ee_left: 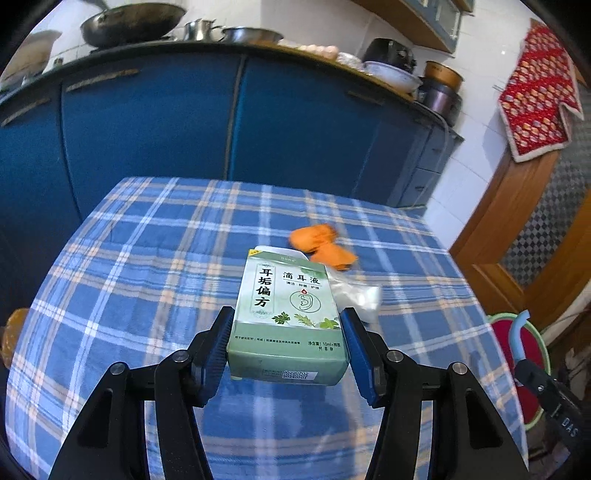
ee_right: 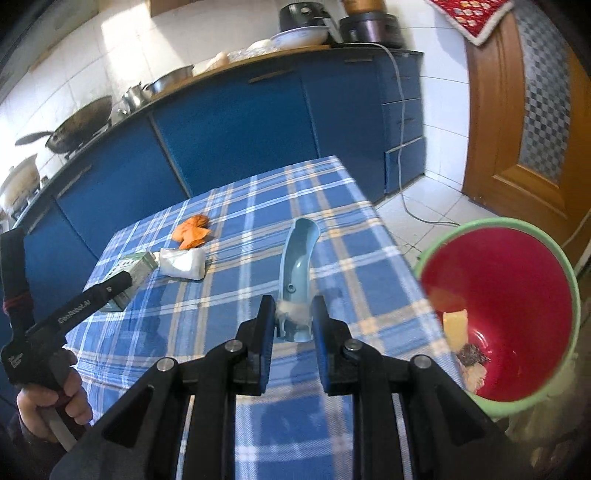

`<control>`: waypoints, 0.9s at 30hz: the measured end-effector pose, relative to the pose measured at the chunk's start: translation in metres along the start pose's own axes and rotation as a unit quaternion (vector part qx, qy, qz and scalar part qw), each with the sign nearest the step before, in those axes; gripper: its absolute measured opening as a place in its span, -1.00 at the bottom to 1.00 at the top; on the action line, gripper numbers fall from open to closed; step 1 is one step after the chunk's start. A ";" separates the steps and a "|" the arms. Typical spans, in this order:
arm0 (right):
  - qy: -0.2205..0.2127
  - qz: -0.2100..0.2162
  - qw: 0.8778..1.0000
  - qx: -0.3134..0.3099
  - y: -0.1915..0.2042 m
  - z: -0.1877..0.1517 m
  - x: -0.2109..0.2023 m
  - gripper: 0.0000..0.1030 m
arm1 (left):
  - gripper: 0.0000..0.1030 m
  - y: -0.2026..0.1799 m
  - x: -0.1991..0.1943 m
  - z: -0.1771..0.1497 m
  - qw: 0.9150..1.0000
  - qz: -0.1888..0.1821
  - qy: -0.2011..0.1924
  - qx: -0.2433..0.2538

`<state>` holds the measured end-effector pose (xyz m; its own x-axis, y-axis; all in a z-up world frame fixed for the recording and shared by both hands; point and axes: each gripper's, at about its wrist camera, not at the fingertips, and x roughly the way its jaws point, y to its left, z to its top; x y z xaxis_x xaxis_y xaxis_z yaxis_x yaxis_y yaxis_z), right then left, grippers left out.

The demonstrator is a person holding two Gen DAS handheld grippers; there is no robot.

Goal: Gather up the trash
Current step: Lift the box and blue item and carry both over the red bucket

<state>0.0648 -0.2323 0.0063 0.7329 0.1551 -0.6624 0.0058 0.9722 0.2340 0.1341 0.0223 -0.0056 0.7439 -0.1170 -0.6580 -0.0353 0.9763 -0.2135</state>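
My left gripper (ee_left: pixel 286 334) is shut on a green ear-drop box (ee_left: pixel 288 314) and holds it above the blue plaid table (ee_left: pixel 147 258); the box also shows in the right wrist view (ee_right: pixel 135 267). My right gripper (ee_right: pixel 293 317) is shut on a light blue curved plastic piece (ee_right: pixel 297 258) with white fluff at the pads. Orange crumpled paper (ee_left: pixel 319 245) (ee_right: pixel 192 230) and a white crumpled bag (ee_left: pixel 360 295) (ee_right: pixel 183 262) lie on the table. A red bin with a green rim (ee_right: pixel 509 314) stands right of the table with scraps inside.
Blue kitchen cabinets (ee_left: pixel 184 122) stand behind the table, with a wok (ee_left: pixel 129 22), pots and bowls on the counter. A wooden door (ee_right: pixel 528 122) is at the right. A cable (ee_right: pixel 400 147) hangs to the tiled floor.
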 end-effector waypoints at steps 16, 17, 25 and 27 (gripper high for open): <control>-0.033 -0.011 0.998 0.056 -0.063 -0.011 -0.043 -0.56 | 0.15 -0.076 -0.026 -0.004 0.997 -0.063 0.007 0.051; -0.035 -0.012 0.997 0.060 -0.068 -0.012 -0.046 -0.56 | 0.15 -0.081 -0.027 -0.005 0.996 -0.067 0.008 0.054; -0.039 -0.033 0.994 0.093 -0.105 -0.021 -0.054 -0.56 | 0.15 -0.129 -0.027 -0.014 0.990 -0.097 0.018 0.102; -0.037 -0.038 0.994 0.101 -0.113 -0.024 -0.054 -0.56 | 0.15 -0.141 -0.027 -0.017 0.988 -0.105 0.021 0.113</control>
<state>0.0078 -0.3461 -0.0016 0.7730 0.0620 -0.6313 0.1935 0.9248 0.3277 0.1076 -0.1157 0.0301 0.6904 -0.3232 -0.6472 0.2702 0.9451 -0.1837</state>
